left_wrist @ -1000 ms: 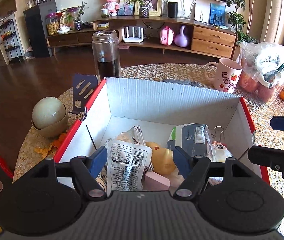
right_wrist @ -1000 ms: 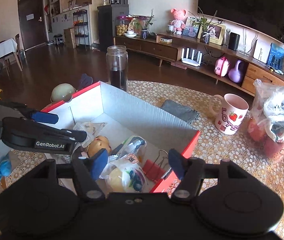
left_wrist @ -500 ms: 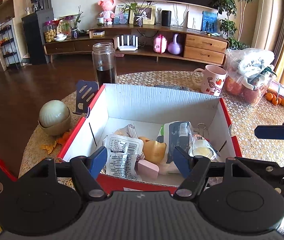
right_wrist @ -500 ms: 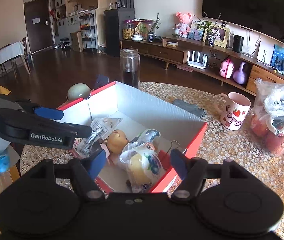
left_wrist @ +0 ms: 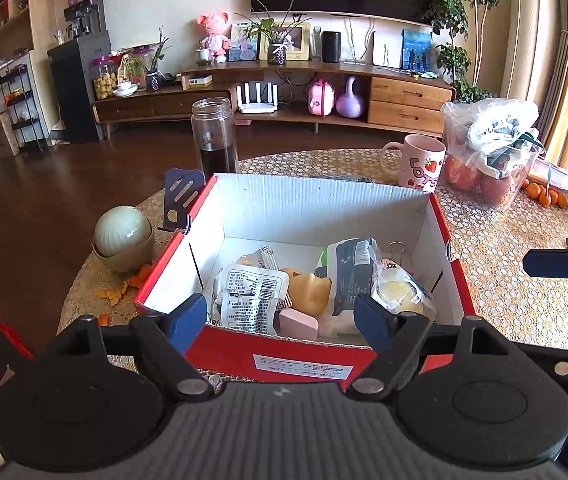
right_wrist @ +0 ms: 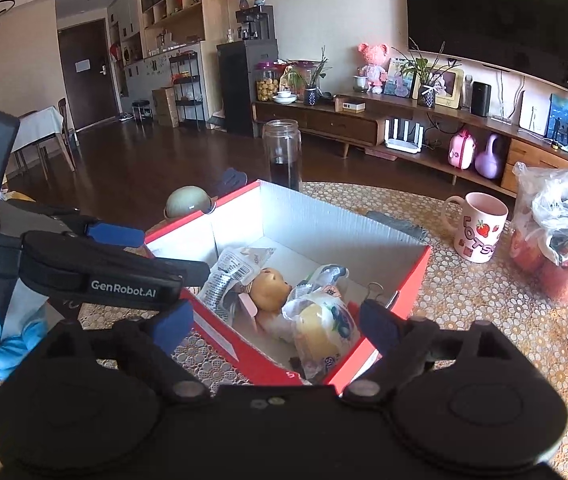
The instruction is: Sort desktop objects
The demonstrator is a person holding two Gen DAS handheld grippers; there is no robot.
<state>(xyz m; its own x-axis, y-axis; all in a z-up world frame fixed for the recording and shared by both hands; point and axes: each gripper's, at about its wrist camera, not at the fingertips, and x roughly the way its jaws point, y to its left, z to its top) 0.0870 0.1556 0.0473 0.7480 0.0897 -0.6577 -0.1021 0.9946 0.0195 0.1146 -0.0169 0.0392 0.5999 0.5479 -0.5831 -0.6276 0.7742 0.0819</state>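
A red cardboard box (left_wrist: 307, 196) with white inside walls stands on the round table; it also shows in the right wrist view (right_wrist: 335, 216). Inside lie a white snack packet (left_wrist: 250, 300), a yellow duck toy (left_wrist: 309, 290), a pink block (left_wrist: 297, 324), a dark pouch (left_wrist: 349, 276), a bagged yellow bun (left_wrist: 399, 294) and a binder clip (left_wrist: 397, 249). My left gripper (left_wrist: 282, 320) is open and empty above the box's near wall. My right gripper (right_wrist: 276, 326) is open and empty at the box's near right corner.
Behind the box stand a glass jar (left_wrist: 215, 136) with dark liquid, a pink mug (left_wrist: 419, 162) and a plastic bag of fruit (left_wrist: 491, 152). A pale ball in a bowl (left_wrist: 124, 236) and a dark phone stand (left_wrist: 182, 200) sit left of the box. Small oranges (left_wrist: 543, 194) lie far right.
Both grippers have drawn back and risen from inside the box; the whole box and its front wall are now in view. Both stay open and empty.
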